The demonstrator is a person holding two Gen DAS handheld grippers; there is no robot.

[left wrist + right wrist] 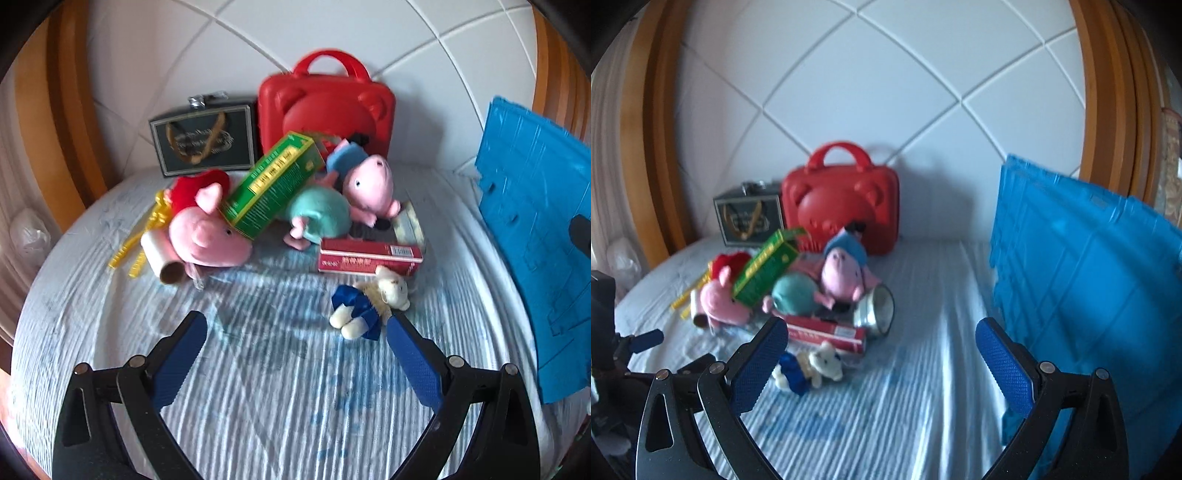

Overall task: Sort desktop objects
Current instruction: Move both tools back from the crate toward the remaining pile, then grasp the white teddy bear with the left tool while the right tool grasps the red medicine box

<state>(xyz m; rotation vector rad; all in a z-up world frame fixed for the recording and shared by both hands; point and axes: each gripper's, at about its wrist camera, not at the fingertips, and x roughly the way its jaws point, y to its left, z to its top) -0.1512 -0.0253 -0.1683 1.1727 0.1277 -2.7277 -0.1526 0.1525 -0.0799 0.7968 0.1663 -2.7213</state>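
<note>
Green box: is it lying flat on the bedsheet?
No, the green box is tilted, propped on the pink pig plush and the plush in teal.

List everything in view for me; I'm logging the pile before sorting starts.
suitcase: 1, red, upright at the back
gift bag: 1, dark, left of the suitcase
green box: 1, tilted across the pigs
plush pigs: 2, pink, mid pile
red box: 1, flat, front of the pile
small bear: 1, white with blue ribbon, nearest
cardboard tube: 1, left
tin: 1, silvery, on its side
crate: 1, blue, right
left gripper: open, empty
right gripper: open, empty
</note>
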